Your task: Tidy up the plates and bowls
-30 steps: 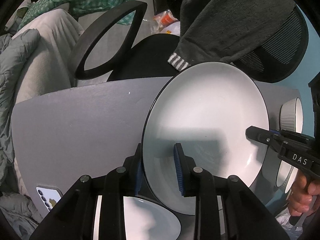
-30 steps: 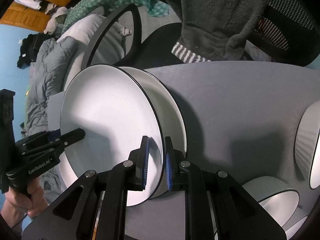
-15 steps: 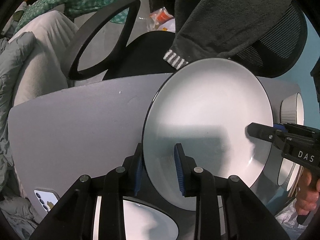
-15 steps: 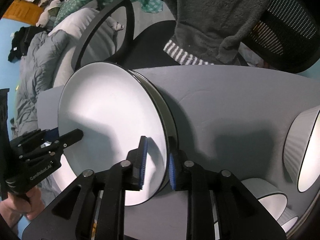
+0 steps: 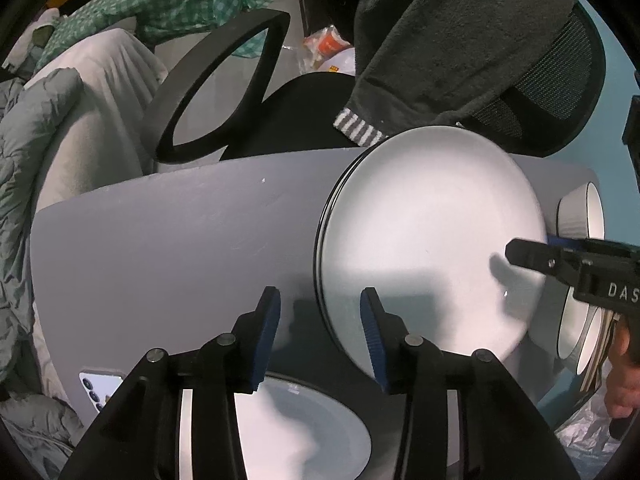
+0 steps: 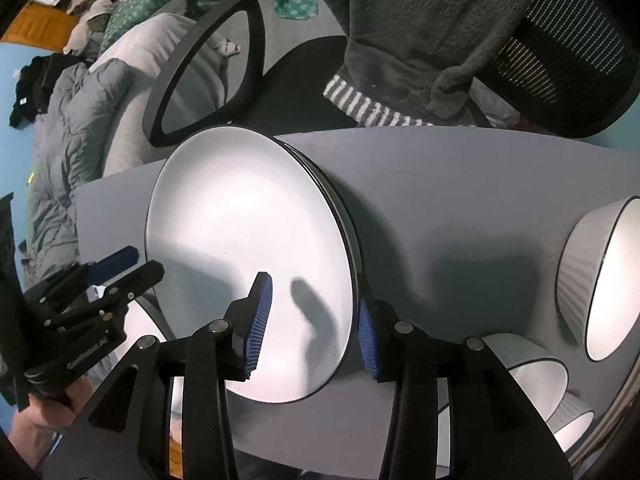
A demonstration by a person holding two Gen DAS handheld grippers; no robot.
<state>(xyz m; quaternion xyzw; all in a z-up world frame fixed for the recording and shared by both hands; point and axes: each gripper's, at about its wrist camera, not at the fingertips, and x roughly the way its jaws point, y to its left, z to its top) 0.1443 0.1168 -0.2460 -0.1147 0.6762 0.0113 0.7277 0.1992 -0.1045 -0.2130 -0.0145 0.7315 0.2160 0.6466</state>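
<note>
White plate (image 6: 248, 256) now lies stacked on the plate beneath, on the grey table (image 5: 168, 240). I have released it: left gripper (image 5: 320, 334) and right gripper (image 6: 314, 328) both stand wide, holding nothing. Bowls (image 6: 600, 280) wait at right.

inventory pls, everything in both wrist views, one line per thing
stacked plates: two, white with black rims, middle of table
third plate: one, white, near table edge under left gripper
bowls: at least three, white ribbed, black rims, table's right end
table: one, grey
phone: one, pale, near-left table corner
chair: one, black, mesh back, behind table
robe: one, dark grey, striped cuff, draped on chair
bedding: grey, left background
checked cloth: green-white, far left
left gripper: black, blue pads, open at stack's edge
right gripper: black, blue pads, open astride stack's rim
</note>
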